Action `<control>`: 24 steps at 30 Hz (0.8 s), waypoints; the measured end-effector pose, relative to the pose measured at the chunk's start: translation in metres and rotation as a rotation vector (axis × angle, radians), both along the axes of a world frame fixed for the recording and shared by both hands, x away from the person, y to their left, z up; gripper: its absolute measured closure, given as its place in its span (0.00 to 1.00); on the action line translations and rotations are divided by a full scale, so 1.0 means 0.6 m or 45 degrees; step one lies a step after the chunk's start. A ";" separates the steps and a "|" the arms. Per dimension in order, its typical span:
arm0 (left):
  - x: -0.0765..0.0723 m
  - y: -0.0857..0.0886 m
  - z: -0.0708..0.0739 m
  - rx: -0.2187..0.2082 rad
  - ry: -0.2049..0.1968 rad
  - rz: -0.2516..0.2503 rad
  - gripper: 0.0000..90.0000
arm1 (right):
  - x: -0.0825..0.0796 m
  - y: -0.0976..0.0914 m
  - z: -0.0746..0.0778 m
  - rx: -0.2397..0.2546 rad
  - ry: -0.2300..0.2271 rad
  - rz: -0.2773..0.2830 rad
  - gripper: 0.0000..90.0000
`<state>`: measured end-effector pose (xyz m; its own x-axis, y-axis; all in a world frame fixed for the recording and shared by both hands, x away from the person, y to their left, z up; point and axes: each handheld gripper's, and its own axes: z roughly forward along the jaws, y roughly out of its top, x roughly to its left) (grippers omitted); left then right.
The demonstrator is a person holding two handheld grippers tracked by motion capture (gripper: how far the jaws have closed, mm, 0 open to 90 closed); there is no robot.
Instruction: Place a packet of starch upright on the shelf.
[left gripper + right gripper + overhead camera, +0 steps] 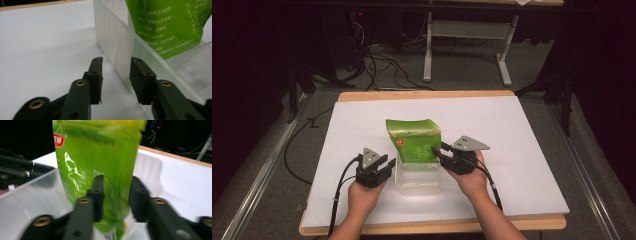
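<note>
Nearest me, both my hands sit at the bench's [522, 150] front edge, 1 gripper in each. Between them stands a clear plastic container [419, 181], and a green snack pouch [413, 140] stands upright in it, leaning against its far wall. My left gripper [116, 72] sits at the container's left wall; its fingers [96, 75] stand partly open, 1 on each side of the wall's edge, not pressing it. My right gripper [116, 195] reaches the pouch's right edge; those fingers [98, 192] are partly open too, with the pouch's edge loose between them.
</note>
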<state>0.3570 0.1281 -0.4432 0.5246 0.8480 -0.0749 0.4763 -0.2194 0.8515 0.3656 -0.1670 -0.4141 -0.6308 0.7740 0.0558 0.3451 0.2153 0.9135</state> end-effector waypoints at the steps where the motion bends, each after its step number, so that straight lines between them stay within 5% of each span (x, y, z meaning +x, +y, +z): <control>1: 0.000 0.007 0.003 0.012 0.000 -0.001 0.66 | -0.005 -0.009 0.001 0.002 -0.002 -0.003 0.63; 5: -0.003 0.044 0.019 0.044 0.039 -0.001 0.58 | -0.031 -0.058 0.009 -0.053 -0.040 -0.064 0.42; 8: -0.014 0.072 0.019 0.076 0.033 -0.008 0.47 | -0.040 -0.104 0.015 -0.092 -0.008 -0.119 0.30; 12: -0.017 0.095 0.002 0.038 0.104 -0.034 0.25 | -0.057 -0.169 0.004 -0.136 0.013 -0.204 0.17; 14: -0.017 0.096 0.006 0.026 0.091 -0.027 0.18 | -0.068 -0.190 -0.011 -0.129 0.050 -0.224 0.17; 19: -0.017 0.087 0.010 -0.011 0.080 -0.017 0.12 | -0.071 -0.194 -0.007 -0.080 0.029 -0.238 0.17; 24: -0.020 0.087 0.015 -0.040 0.072 -0.007 0.12 | -0.067 -0.189 -0.015 -0.097 0.038 -0.209 0.17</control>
